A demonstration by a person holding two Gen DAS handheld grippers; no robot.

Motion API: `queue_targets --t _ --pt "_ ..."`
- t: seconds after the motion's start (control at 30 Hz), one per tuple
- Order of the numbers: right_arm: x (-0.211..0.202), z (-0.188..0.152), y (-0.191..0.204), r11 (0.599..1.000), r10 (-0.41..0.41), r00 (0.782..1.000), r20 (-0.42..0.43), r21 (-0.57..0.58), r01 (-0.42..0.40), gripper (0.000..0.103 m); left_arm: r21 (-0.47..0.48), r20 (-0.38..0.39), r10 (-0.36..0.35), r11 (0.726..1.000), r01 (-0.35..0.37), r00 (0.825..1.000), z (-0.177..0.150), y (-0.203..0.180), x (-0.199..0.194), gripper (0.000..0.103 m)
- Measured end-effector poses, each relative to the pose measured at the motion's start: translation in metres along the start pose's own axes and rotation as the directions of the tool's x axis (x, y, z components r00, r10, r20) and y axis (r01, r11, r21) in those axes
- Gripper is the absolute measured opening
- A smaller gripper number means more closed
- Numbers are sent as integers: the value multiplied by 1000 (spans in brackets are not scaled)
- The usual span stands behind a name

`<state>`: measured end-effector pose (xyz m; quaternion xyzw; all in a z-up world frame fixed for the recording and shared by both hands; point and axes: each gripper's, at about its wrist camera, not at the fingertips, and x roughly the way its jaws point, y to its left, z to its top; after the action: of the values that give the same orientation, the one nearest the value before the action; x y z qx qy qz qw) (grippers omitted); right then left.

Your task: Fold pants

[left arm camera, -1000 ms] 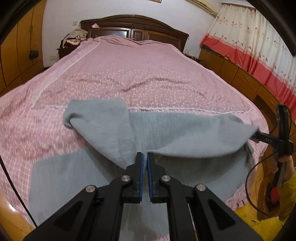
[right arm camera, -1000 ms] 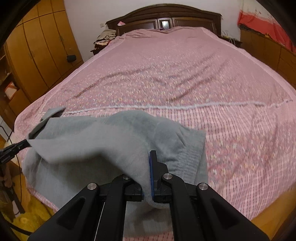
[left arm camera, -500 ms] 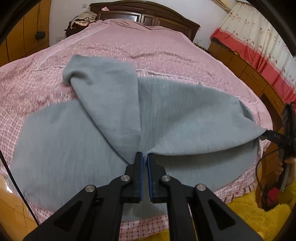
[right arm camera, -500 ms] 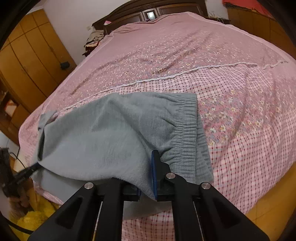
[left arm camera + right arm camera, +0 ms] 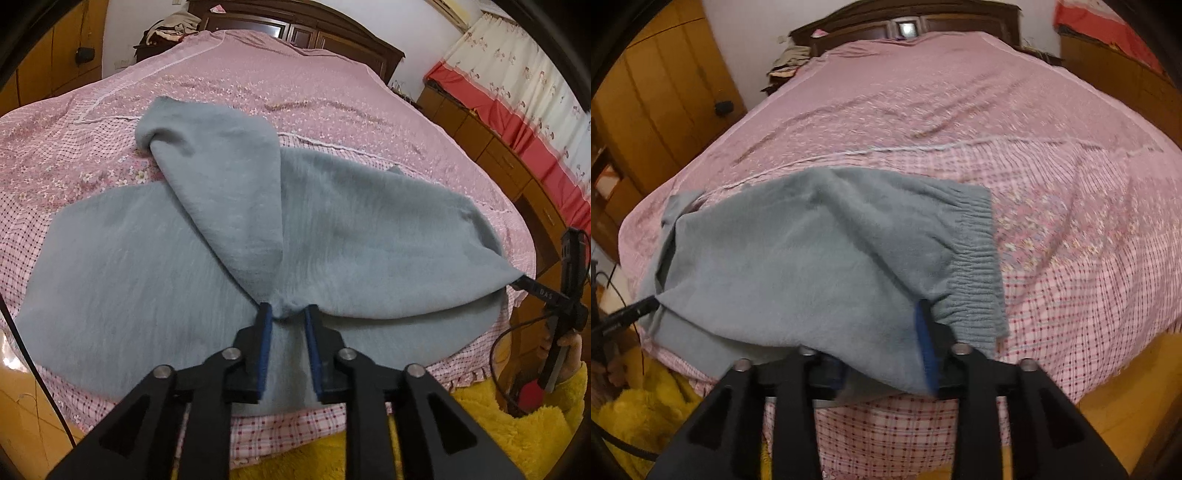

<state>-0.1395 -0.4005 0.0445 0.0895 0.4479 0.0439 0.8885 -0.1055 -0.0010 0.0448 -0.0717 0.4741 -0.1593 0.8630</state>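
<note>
The grey pants (image 5: 332,236) lie on the pink bed near its front edge, one leg folded over the other layer, its cuff (image 5: 162,129) lying further up the bed. My left gripper (image 5: 288,317) is open, its blue pads a small gap apart, with a pinch of grey cloth between the tips. In the right wrist view the pants (image 5: 798,258) drape over my right gripper (image 5: 882,354); the ribbed waistband (image 5: 975,273) is on the right. The right jaws stand apart with cloth lying over the left finger.
The pink bedspread (image 5: 332,96) stretches back to a dark wooden headboard (image 5: 295,22). Wooden wardrobes (image 5: 665,96) stand left, a low cabinet and red curtain (image 5: 517,122) right. A yellow fuzzy sleeve (image 5: 535,424) is at the lower right.
Both grippers have opened; half a second ago each was shut on the grey cloth. The folded layer has come down onto the bed near the front edge.
</note>
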Motion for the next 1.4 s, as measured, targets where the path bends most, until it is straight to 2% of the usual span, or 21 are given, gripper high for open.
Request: queue_targets --t 0.07,0.17,0.33,0.4,0.47,0.57,0.7,0.9,1.0,1.13,1.2,1.23,1.27,1.4 --pt "-4 1 5 1000 2 1000 21 -17 -2 60 -13 10 -3 1000 4 1000 2 1 -4 26" --pt "-9 2 3 1000 5 1000 28 1 -5 63 -29 29 9 1000 -8 1000 9 2 -8 30" --pt "-22 -2 -8 998 30 999 30 56 -31 63 -38 36 38 999 -37 999 22 -2 -1 31" --pt "-25 -4 -11 998 19 999 32 54 -20 67 -45 22 44 998 -43 999 25 -1 6 31" --pt "-29 -8 -14 999 -9 999 36 49 7 76 -49 12 52 997 -51 999 26 -1 12 31" --pt "-32 -14 -23 997 -12 1000 25 74 10 76 -39 5 70 997 -69 998 27 -4 17 31" --pt "-38 -17 -36 987 35 999 29 156 -39 76 -34 -1 83 996 -83 997 25 -4 20 32" --pt "-34 -17 -57 922 164 986 33 352 -165 76 -39 -5 96 995 -96 995 24 -3 28 32" --pt "-26 -18 -62 904 162 987 3 401 -149 76 -47 2 104 994 -104 995 25 -4 30 32" --pt "-16 -17 -58 910 147 989 -26 396 -125 65 -69 11 114 991 -113 993 24 -4 28 32" --pt "-13 -16 -56 913 127 991 -36 396 -103 53 -73 15 121 990 -119 993 23 -5 26 32" --pt "-11 -17 -57 913 114 992 -48 399 -85 37 -79 16 124 989 -122 992 23 -4 25 32" --pt "-9 -17 -58 912 102 993 -59 403 -70 28 -89 17 129 988 -127 992 22 -4 25 32" --pt "-14 -18 -62 904 105 994 -44 420 -77 26 -108 24 159 982 -155 987 21 -4 20 32"
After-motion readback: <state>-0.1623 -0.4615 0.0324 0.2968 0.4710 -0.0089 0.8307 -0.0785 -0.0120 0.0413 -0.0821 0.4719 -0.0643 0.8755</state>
